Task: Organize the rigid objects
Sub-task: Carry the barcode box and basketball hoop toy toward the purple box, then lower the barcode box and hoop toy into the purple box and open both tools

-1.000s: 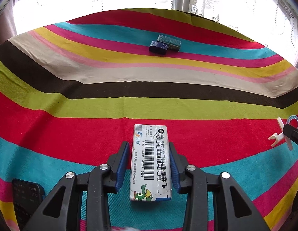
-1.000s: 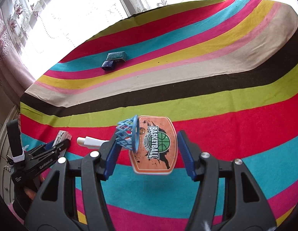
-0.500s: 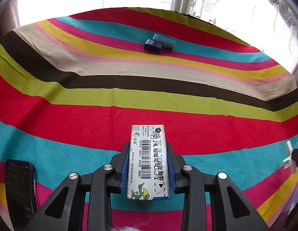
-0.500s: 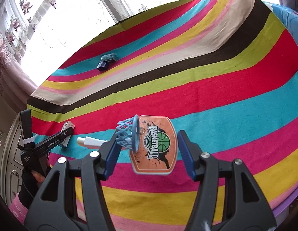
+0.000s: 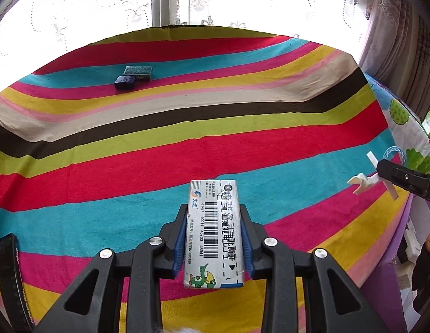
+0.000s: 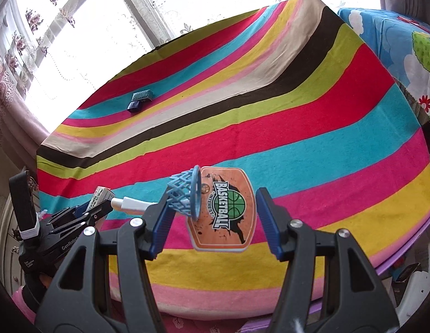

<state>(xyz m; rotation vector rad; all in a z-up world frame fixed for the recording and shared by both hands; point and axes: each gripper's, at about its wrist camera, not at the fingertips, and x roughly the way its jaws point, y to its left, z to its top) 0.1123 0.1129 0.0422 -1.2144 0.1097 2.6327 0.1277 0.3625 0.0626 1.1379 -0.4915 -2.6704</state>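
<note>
My left gripper (image 5: 214, 211) is shut on a white medicine box (image 5: 214, 238) with a barcode, its blue pads pressed on both long sides, above the striped cloth (image 5: 215, 127). My right gripper (image 6: 212, 201) is shut on a toy basketball hoop (image 6: 223, 208) with an orange backboard and a blue net, held above the cloth's near stripes. In the right wrist view the left gripper (image 6: 98, 208) and its box (image 6: 102, 195) show at the left. The right gripper (image 5: 400, 179) enters the left wrist view at the right edge.
A teal box (image 5: 138, 70) and a dark blue box (image 5: 125, 82) lie together on the far stripes. A dark flat device (image 5: 9, 277) lies at the near left. The table edge (image 6: 403, 247) drops off on the right, beside a blue cartoon cloth (image 6: 395, 41).
The left jaws closed onto the medicine box and carried it to the right. The right gripper also moved right with the hoop, towards the near right edge of the table.
</note>
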